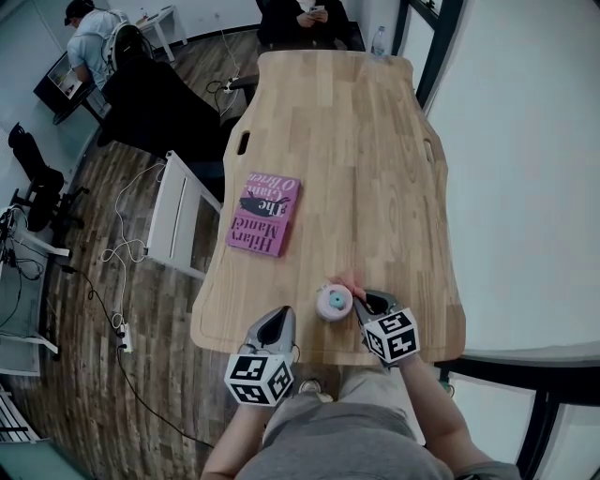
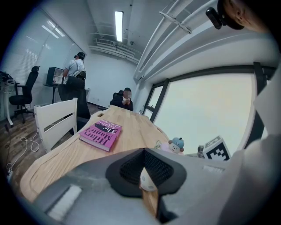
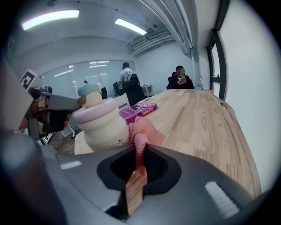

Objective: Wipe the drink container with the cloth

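Note:
The drink container (image 1: 334, 302) is a small cream bottle with a pink lid and a blue character cap. It stands upright near the front edge of the wooden table (image 1: 375, 169). My right gripper (image 1: 360, 303) is just to its right, shut on a pink cloth (image 3: 142, 129). In the right gripper view the cloth bunches beside the container (image 3: 103, 123) and touches its side. My left gripper (image 1: 280, 316) hovers to the container's left, apart from it, jaws shut with nothing between them. From the left gripper view the container (image 2: 175, 145) shows ahead to the right.
A pink book (image 1: 264, 213) lies on the table left of centre. A white chair (image 1: 178, 216) stands by the table's left edge. A water bottle (image 1: 379, 41) is at the far end, where a person (image 1: 305, 19) sits. Another person (image 1: 89, 37) is at a desk, far left.

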A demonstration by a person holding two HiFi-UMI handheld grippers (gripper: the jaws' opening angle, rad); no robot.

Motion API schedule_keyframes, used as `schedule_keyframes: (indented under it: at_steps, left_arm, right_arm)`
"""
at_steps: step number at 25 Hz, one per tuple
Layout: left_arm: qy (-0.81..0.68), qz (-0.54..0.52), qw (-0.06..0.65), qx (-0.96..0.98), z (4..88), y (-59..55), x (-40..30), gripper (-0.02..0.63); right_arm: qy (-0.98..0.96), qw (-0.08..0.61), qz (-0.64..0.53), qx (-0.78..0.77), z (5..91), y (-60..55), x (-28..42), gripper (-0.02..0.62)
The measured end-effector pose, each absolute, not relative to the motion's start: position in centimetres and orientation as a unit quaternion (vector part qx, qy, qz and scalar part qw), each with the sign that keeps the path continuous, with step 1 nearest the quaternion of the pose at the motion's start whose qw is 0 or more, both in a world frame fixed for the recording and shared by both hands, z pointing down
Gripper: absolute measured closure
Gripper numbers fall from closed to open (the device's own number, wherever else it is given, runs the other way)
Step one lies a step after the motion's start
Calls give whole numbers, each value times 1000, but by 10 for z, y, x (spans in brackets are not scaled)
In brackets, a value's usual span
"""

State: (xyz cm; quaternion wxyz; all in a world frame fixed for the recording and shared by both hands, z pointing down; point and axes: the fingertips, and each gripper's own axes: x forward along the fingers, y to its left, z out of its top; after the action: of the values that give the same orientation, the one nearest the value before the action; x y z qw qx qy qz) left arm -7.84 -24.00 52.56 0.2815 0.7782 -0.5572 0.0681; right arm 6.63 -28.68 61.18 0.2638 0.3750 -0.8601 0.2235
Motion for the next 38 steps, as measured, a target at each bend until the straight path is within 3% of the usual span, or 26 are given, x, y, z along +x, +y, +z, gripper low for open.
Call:
schedule_keyframes:
  at_steps: [14,26,38]
  left_arm:
    - [-553,71,284,780,525,-247,-69,609]
    - [-546,75,278,786,518,-242,-61,609]
    - [-535,75,269,797,513,-214,-63,609]
  right_arm:
    - [-834,332,243,368,665,-280,70,565]
    - [-823,348,250,373,676,-271,81,565]
    - [-809,275,243,460,625,-263,109,565]
